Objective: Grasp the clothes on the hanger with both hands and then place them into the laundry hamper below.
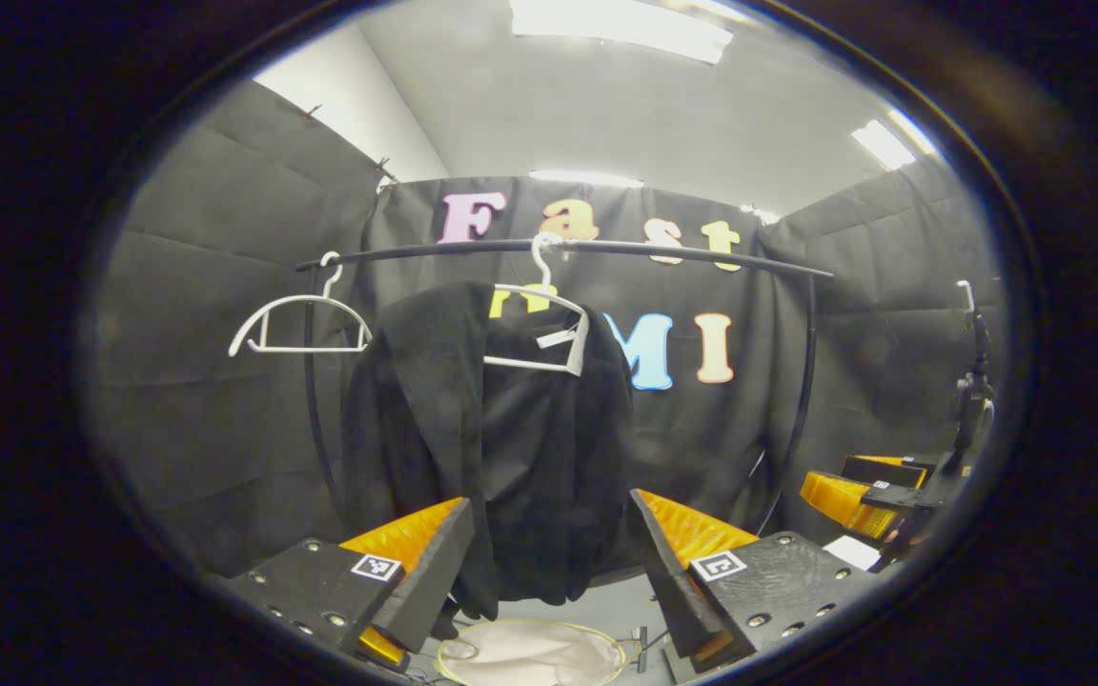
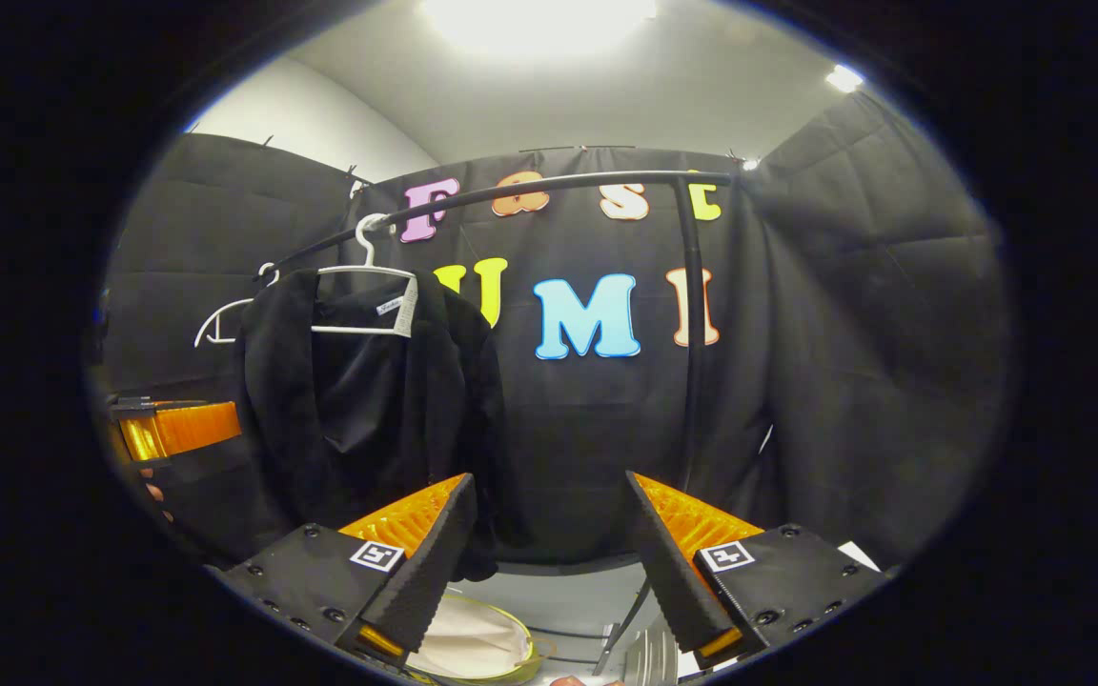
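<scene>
The black garment point(image 1: 501, 448) hangs from a white hanger point(image 1: 539, 329) on the rail point(image 1: 559, 248), above the hamper point(image 1: 530, 653). Pulled unevenly, it could snag the hanger or miss the hamper. Left gripper point(image 1: 554, 562) and right gripper point(image 2: 549, 562) are both spread, short of the cloth.

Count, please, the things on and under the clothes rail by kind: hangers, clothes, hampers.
White hangers: 2, one bare and one carrying the garment
Black garments: 1, hanging on the rail
Laundry hampers: 1, pale with a yellowish rim, on the floor below
Total: 4
</scene>
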Available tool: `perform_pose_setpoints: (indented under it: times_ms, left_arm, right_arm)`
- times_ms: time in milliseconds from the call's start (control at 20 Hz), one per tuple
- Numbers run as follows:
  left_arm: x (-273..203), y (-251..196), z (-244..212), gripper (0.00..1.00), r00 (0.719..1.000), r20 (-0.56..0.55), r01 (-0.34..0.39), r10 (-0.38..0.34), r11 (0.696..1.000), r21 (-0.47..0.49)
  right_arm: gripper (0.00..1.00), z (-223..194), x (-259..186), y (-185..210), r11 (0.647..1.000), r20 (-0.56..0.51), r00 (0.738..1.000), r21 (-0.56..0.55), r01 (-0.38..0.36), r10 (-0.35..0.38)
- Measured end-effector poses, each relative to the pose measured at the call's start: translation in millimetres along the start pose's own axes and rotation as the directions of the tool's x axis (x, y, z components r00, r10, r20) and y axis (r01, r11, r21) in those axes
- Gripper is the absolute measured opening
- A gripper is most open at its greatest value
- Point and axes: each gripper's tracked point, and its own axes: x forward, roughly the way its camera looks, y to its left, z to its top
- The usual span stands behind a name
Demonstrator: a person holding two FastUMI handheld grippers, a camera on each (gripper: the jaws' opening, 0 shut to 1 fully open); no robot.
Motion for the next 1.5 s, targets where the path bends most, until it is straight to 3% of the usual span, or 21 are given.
perform_pose_setpoints:
  times_ms: [300, 700, 750, 850, 1200, 1500]
  left_arm:
    - [-21.2, 30.1, -6.7, 0.94, 0.995, -0.011, -0.102, 0.102, 0.995, -0.009]
    - [-17.3, 54.1, 6.0, 0.92, 0.990, -0.013, -0.138, 0.138, 0.990, -0.004]
    - [-16.8, 57.2, 8.6, 0.92, 0.990, -0.014, -0.143, 0.143, 0.990, 0.001]
    - [-15.6, 62.6, 13.4, 0.92, 0.989, -0.007, -0.150, 0.150, 0.989, 0.000]
    - [12.3, 78.8, 29.4, 0.92, 0.978, -0.003, -0.206, 0.207, 0.977, -0.055]
    - [53.8, 90.9, 47.5, 0.92, 0.960, 0.010, -0.280, 0.281, 0.958, -0.059]
  right_arm:
    - [0.96, -11.9, -9.3, 5.6, 1.000, -0.032, 0.999, 0.012, -0.003, 0.003]
    - [0.93, 11.5, 1.6, 19.9, 0.999, -0.014, 1.000, 0.047, 0.010, -0.009]
    - [0.99, 14.9, 5.3, 21.9, 0.999, -0.017, 1.000, 0.049, 0.010, -0.010]
    - [0.94, 23.2, 13.8, 29.1, 0.998, -0.020, 1.000, 0.055, -0.001, 0.002]
    - [0.96, 47.8, 48.0, 49.4, 0.997, 0.011, 0.998, 0.030, -0.068, 0.068]
    - [0.94, 68.5, 96.1, 73.7, 0.984, 0.036, 0.984, 0.034, -0.177, 0.176]
